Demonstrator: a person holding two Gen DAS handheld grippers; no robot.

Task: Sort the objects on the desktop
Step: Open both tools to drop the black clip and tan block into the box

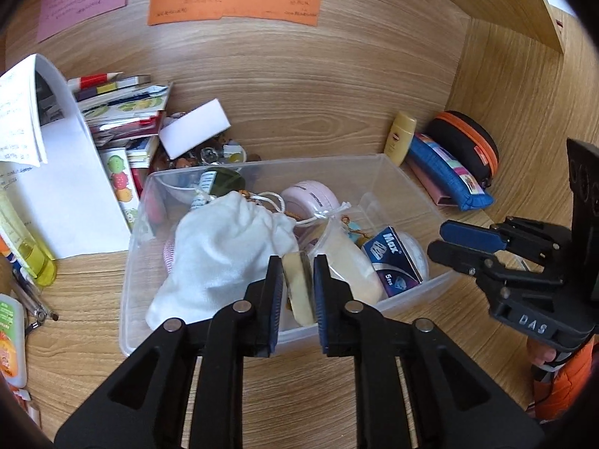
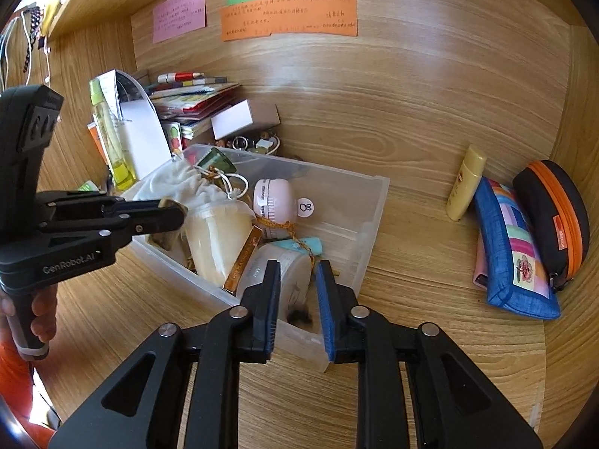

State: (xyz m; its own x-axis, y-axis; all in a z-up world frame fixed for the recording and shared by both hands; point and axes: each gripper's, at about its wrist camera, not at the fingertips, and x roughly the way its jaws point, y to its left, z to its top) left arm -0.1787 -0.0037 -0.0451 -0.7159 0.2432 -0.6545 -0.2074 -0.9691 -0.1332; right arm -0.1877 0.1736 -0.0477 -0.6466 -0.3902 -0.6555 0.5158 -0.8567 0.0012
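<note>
The desk (image 1: pixel 337 104) looks like pale wood with a smooth, matt grain. The box (image 1: pixel 408 202) is clear plastic, a little cloudy and glossy. The white bag (image 1: pixel 221 247) in it is soft matt cloth. The pencil case (image 2: pixel 513 247) is rough blue woven cloth. The notes (image 2: pixel 288 17) on the wall are matt coloured paper. The yellow bottle (image 2: pixel 466 183) is smooth plastic.

**Small things are sitting in a clear box on the wooden desk**

The clear plastic box (image 1: pixel 393 172) is lying near the desk's middle, holding a white drawstring pouch (image 1: pixel 224 247), a pink round device (image 2: pixel 271 198), a blue "Max" carton (image 1: pixel 393 258) and a pale cup (image 2: pixel 217 239). A flat cream-coloured disc (image 1: pixel 299 288) is standing on edge, squeezed above the box's near wall.
</note>
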